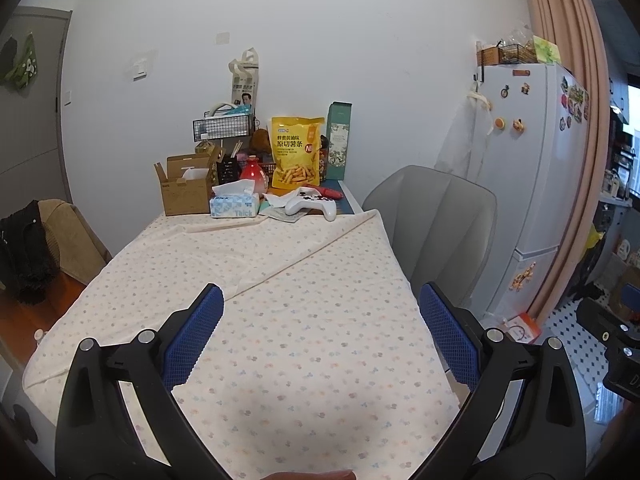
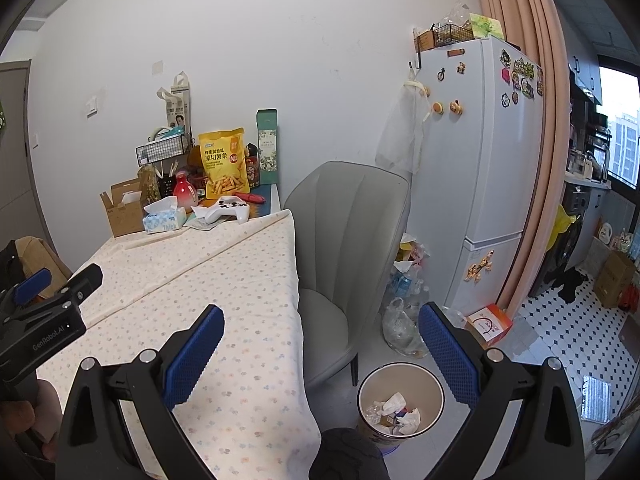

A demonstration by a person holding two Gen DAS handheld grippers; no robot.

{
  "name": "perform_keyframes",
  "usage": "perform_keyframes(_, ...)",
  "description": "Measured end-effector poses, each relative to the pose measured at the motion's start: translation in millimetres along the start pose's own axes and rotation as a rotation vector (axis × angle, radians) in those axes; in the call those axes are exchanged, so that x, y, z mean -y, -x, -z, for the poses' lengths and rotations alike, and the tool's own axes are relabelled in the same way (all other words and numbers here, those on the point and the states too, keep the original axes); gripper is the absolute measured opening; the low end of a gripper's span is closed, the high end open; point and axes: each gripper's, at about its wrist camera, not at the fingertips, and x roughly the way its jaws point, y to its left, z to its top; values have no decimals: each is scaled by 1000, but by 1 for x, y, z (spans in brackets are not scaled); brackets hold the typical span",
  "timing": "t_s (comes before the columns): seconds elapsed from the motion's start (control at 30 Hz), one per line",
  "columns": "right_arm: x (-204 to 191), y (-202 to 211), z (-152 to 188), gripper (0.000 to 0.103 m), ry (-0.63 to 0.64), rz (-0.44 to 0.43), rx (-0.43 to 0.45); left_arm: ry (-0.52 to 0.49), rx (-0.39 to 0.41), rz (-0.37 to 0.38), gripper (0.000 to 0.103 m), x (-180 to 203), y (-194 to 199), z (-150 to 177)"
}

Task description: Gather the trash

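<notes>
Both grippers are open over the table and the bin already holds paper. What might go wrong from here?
The crumpled paper lies against the white game controller, so a grab there may catch or push the controller. The bin sits on the floor past the table edge; a drop from table height may miss it.

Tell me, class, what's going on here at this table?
A person holds two grippers, collecting trash. Both the left gripper and right gripper are open and empty above the tablecloth. The bin beside the chair already holds crumpled paper. Clutter sits untouched at the table's far end.
</notes>
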Motion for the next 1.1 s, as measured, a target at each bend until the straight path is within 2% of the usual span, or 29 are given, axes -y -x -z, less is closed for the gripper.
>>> perform_keyframes(1.1,-4,4,1,95,10,-7,9,6,15,-7,97,-3,6,2)
